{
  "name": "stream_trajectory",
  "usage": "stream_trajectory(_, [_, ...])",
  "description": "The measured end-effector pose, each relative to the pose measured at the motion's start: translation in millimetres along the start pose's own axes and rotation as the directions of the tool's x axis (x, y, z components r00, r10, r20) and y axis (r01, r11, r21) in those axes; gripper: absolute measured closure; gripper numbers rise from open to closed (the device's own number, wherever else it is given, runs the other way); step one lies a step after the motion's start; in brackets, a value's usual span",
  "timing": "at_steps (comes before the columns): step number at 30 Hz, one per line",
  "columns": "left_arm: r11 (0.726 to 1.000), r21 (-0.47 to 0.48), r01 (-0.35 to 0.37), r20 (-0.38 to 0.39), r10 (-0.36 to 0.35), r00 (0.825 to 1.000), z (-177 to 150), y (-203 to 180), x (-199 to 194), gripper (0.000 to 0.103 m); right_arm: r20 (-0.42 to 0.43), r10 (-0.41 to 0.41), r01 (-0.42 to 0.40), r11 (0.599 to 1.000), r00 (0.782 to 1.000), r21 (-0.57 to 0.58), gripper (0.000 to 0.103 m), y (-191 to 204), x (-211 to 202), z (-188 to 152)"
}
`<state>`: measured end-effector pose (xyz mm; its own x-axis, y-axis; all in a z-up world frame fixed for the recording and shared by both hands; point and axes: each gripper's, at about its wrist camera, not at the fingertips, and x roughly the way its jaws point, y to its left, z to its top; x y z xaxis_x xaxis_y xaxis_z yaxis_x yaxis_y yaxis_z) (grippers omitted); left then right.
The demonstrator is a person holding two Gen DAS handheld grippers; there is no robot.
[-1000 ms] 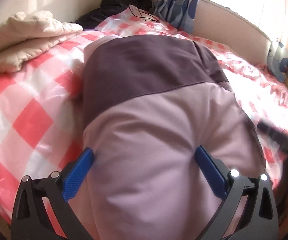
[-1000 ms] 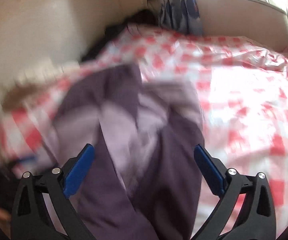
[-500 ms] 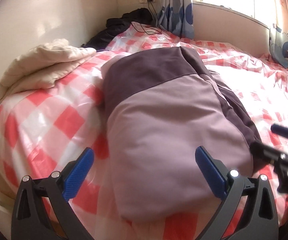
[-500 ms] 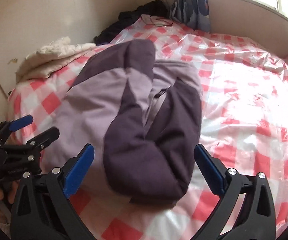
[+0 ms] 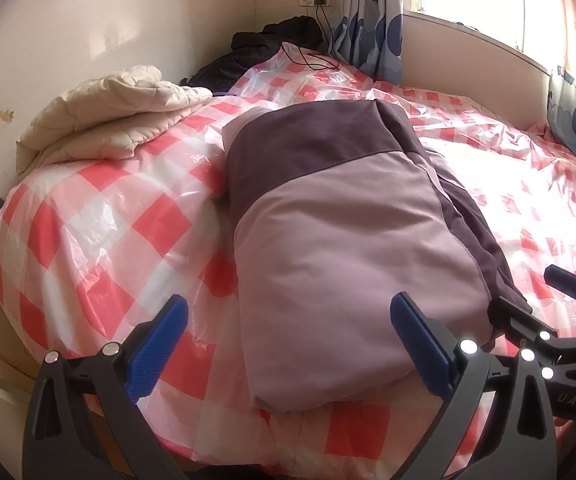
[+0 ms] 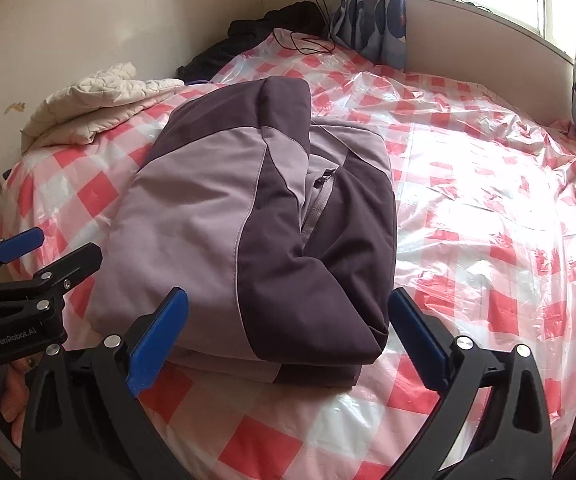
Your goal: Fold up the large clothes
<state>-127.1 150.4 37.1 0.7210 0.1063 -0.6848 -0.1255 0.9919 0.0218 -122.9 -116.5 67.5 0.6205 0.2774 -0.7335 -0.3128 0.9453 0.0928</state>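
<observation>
Both tools pulled back off the jacket (image 6: 256, 216) — left tool (image 5: 288, 344) and right tool (image 6: 288, 332) spread, empty; fold looks finished on the bed (image 6: 487, 200).

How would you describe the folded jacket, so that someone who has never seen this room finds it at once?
Start from the bed under its red-and-white checked plastic cover. Near its front edge lies the folded jacket, a padded bundle. Unlike the cream quilt by the wall and the black clothes in the corner, it has two tones, pale lilac and dark purple.
</observation>
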Motion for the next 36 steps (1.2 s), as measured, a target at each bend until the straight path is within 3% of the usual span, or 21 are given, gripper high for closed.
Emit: stream_trajectory(36, [1.0, -0.017, 0.022, -0.054, -0.023, 0.998, -6, 2, -11, 0.006, -0.039, -0.012, 0.013, 1.0, 0.999, 0.016, 0.007, 10, -20, 3])
